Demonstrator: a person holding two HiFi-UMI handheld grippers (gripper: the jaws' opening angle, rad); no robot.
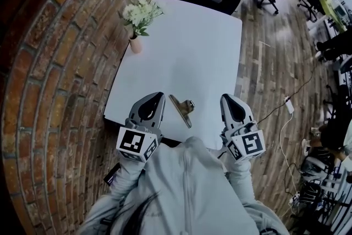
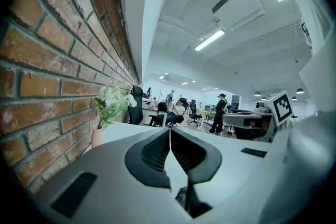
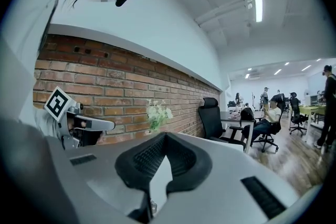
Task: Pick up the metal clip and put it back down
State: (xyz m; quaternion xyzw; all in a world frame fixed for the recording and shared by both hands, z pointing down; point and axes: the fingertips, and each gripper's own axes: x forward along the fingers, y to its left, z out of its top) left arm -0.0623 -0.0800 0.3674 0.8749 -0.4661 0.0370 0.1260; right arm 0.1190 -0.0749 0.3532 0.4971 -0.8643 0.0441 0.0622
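In the head view, your left claw (image 1: pixel 155 99) and right claw (image 1: pixel 230 100) hang at the near edge of the bench (image 1: pixel 187 52), both clenched and empty. The clip (image 1: pixel 183 108) lies flat on the bench between them, nearer the left claw and touching neither. The left gripper view shows its jaws pressed together on nothing, with no clip in sight. The right gripper view shows the same. The clip looks light, stiff and slick, so open wide and pinch its raised handle end squarely.

Table (image 1: pixel 192 58) open mid-surface; metal clip (image 1: pixel 182 107) at near edge, flower vase (image 1: pixel 136 44) at far left corner beside brick wall (image 1: pixel 49 63).
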